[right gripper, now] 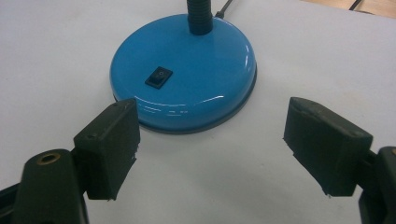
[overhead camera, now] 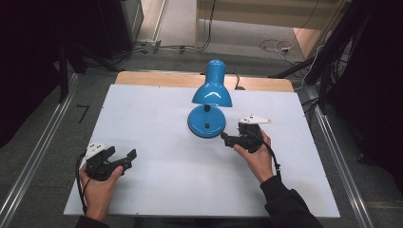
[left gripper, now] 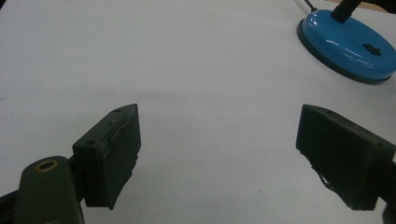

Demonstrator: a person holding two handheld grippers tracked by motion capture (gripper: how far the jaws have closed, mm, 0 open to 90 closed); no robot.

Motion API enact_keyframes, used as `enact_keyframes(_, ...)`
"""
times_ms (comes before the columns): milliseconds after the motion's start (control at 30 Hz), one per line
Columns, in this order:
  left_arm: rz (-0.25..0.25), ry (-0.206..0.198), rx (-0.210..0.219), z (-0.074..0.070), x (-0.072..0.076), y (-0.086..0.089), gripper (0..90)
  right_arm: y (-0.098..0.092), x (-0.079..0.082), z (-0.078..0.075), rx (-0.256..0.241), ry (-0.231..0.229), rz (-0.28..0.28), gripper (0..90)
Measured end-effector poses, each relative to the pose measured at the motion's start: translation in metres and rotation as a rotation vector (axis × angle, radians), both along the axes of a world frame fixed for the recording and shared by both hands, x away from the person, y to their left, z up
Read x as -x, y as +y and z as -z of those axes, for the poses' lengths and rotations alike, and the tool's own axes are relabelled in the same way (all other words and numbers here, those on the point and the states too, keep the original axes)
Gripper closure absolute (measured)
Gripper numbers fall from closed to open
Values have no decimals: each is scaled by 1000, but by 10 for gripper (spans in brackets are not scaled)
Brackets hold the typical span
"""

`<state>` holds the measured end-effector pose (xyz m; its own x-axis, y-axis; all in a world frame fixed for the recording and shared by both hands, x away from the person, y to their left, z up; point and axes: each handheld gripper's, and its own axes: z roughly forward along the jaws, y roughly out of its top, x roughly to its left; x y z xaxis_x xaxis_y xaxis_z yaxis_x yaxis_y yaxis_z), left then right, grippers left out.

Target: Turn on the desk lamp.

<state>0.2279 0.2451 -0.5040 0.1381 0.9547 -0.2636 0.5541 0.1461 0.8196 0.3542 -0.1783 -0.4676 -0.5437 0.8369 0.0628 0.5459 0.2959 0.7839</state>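
Two grippers under my control, both jaws wide apart, empty. Right gripper (overhead camera: 228, 139) just beside glossy blue metal desk lamp (overhead camera: 209, 97), mid white surface (overhead camera: 157, 180). Left gripper (overhead camera: 124, 158) well apart.

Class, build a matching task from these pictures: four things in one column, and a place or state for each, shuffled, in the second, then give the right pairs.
Things
1. lamp base
2. rocker switch
3. left gripper
4. right gripper

Places or states
A. open, over bare white board, far from the lamp
B. black, set into the blue base
C. round, glossy blue, flat on the board
D. open, close beside the base

Pairs: 1-C, 2-B, 3-A, 4-D
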Motion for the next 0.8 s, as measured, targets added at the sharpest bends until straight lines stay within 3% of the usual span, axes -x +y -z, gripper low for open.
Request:
enact_keyframes(433, 3, 0, 1, 0, 0, 0, 148, 10, -5, 2, 3, -1, -14, 204)
enact_keyframes(800, -1, -1, 4, 0, 0, 1, 148, 21, -10, 2, 15, -21, -16, 344)
